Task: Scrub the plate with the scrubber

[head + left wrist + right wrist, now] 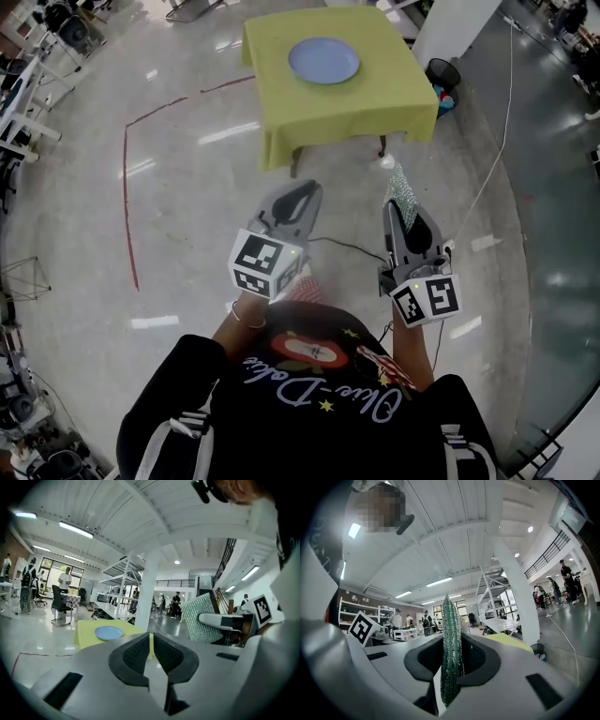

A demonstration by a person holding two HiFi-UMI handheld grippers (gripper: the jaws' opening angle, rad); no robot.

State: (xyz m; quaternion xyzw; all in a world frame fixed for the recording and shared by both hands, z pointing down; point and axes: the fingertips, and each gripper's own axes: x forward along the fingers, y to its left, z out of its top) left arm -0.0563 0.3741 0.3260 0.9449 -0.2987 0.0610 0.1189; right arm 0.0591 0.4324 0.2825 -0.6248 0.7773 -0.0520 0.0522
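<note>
A light blue plate [323, 60] lies on a small table under a yellow-green cloth [375, 103], ahead of me across the floor; the left gripper view shows the plate [108, 633] too. My right gripper [401, 204] is shut on a glittery green scrubber [402, 190], which stands edge-on between its jaws [451, 653]. My left gripper [302, 192] is shut with nothing in it, its black pads [137, 654] nearly meeting. Both are held in front of my body, well short of the table. The scrubber [202, 618] shows at the right of the left gripper view.
A dark waste bin [442, 71] stands by the table's right side, next to a white pillar [450, 28]. A thin cable [497, 159] runs across the shiny floor on the right. Red tape [128, 187] marks the floor on the left. Desks and people stand far off.
</note>
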